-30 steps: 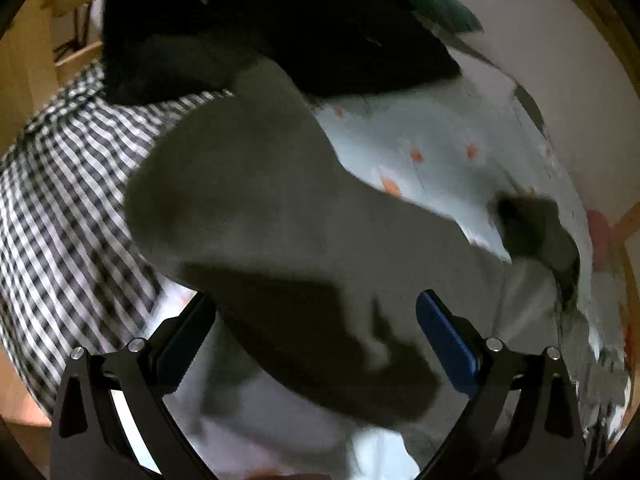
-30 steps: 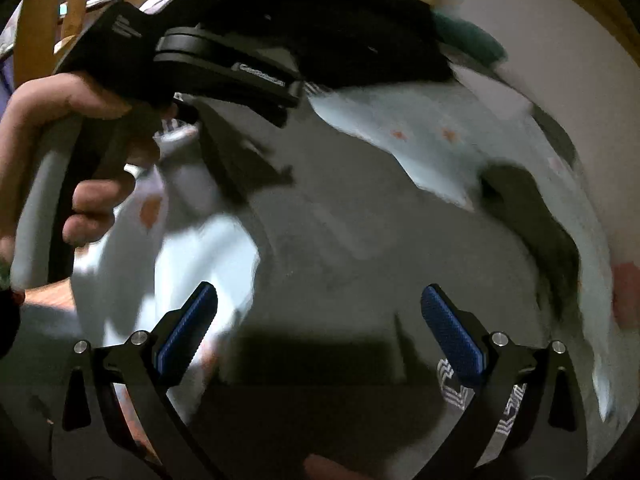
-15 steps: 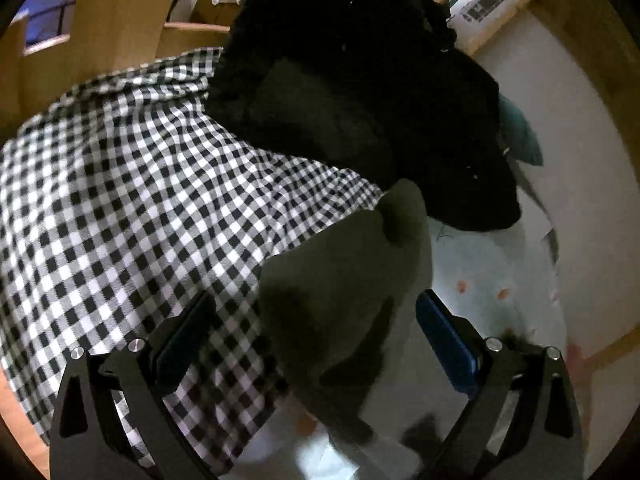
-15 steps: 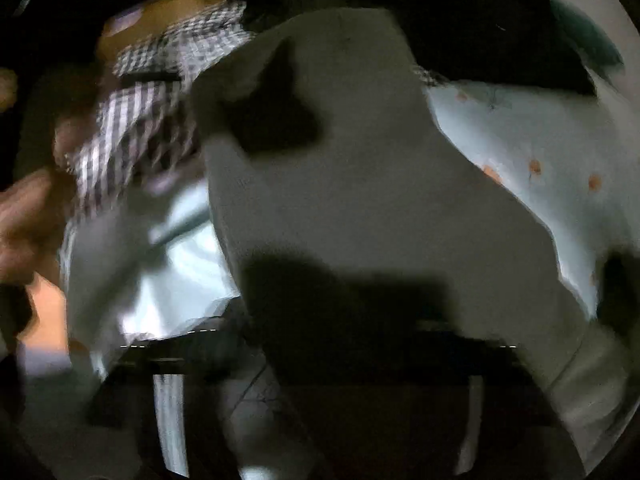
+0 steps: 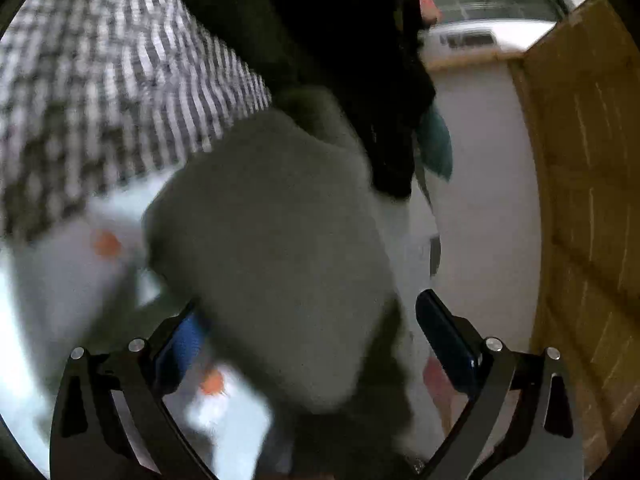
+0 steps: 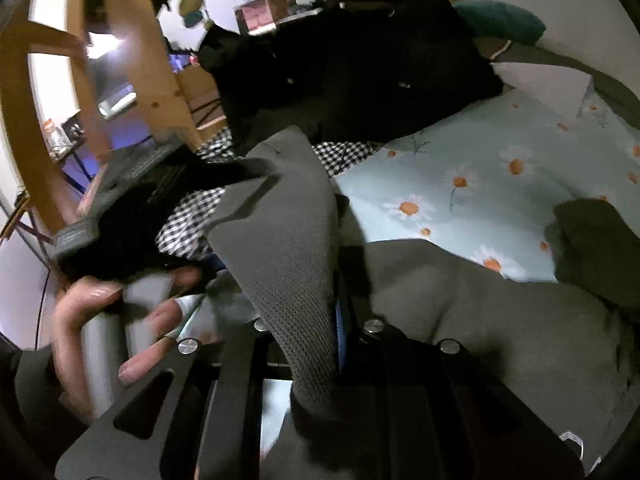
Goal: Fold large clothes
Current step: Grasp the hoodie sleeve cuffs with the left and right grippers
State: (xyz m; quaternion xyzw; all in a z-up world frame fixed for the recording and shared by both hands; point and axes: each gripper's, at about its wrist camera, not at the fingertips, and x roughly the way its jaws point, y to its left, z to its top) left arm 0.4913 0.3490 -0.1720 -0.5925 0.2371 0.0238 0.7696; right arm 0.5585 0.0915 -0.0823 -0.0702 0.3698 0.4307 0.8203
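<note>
- Right gripper (image 6: 316,320) is pinched tight on a fold of the grey garment (image 6: 288,240), which stands up toward twelve o'clock from its closed tips.
- Left gripper (image 5: 308,320) has its fingers spread wide, the same grey cloth draped blurrily between them.
- Daisy-print sheet (image 6: 500,152) lies at two o'clock, a black coat (image 6: 360,72) beyond it, checked fabric (image 5: 100,80) at ten.

1. No text, brand, number or sign can be read in the left wrist view; it is blurred.
2. In the right wrist view, the left gripper (image 6: 120,200) has a small raised mark on its dark body, but it is too blurred to read.
3. No label shows on the cloths.
</note>
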